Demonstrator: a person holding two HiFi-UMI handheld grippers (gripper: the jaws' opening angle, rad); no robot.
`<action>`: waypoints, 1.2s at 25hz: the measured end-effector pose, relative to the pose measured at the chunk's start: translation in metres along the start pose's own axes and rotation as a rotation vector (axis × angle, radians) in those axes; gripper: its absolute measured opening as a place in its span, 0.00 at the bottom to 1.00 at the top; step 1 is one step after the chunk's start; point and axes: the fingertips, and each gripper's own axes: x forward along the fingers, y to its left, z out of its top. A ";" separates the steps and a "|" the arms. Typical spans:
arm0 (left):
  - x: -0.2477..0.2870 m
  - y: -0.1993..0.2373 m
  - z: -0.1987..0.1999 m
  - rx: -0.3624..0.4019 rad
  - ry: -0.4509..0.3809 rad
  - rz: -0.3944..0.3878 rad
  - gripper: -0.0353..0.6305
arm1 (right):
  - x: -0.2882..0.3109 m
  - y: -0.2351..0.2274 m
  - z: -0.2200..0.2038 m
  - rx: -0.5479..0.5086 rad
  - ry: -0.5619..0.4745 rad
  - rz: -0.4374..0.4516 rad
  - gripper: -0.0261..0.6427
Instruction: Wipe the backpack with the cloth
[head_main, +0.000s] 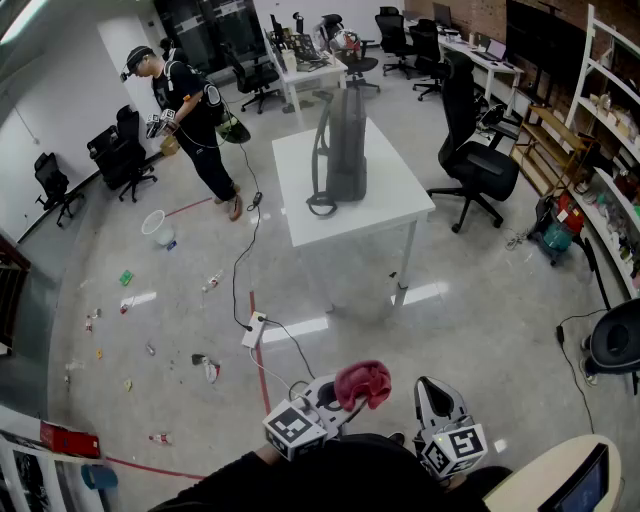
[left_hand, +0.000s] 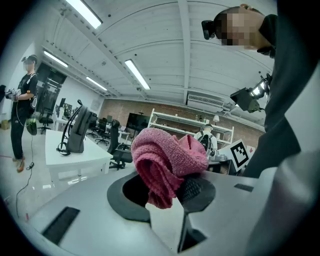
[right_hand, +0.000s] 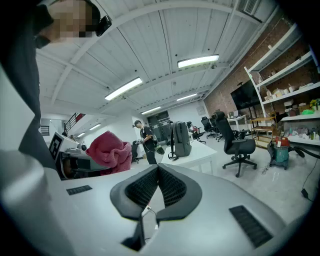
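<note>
Pink cloth (left_hand: 167, 160) pinched in left tool (left_hand: 172, 189); right tool (right_hand: 158, 182) closed, empty. Upright backpack (head_main: 346, 145) well apart on surface (head_main: 400, 200): approach, grip firm, wipe top downward.

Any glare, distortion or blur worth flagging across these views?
Head view: glare streaks on the floor, sharp overall. Left gripper view: fisheye bend, cloth crisp, dark corners. Right gripper view: same bend, ceiling lights bright, backpack clear.
</note>
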 end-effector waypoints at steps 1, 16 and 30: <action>0.001 -0.001 -0.001 0.003 0.002 -0.001 0.24 | -0.001 0.000 0.000 -0.001 0.001 0.001 0.06; 0.035 -0.040 -0.017 0.009 0.017 -0.031 0.24 | -0.044 -0.030 -0.006 0.049 -0.031 0.007 0.06; 0.063 -0.078 -0.041 0.004 0.075 0.002 0.24 | -0.087 -0.056 -0.009 0.111 -0.104 0.037 0.06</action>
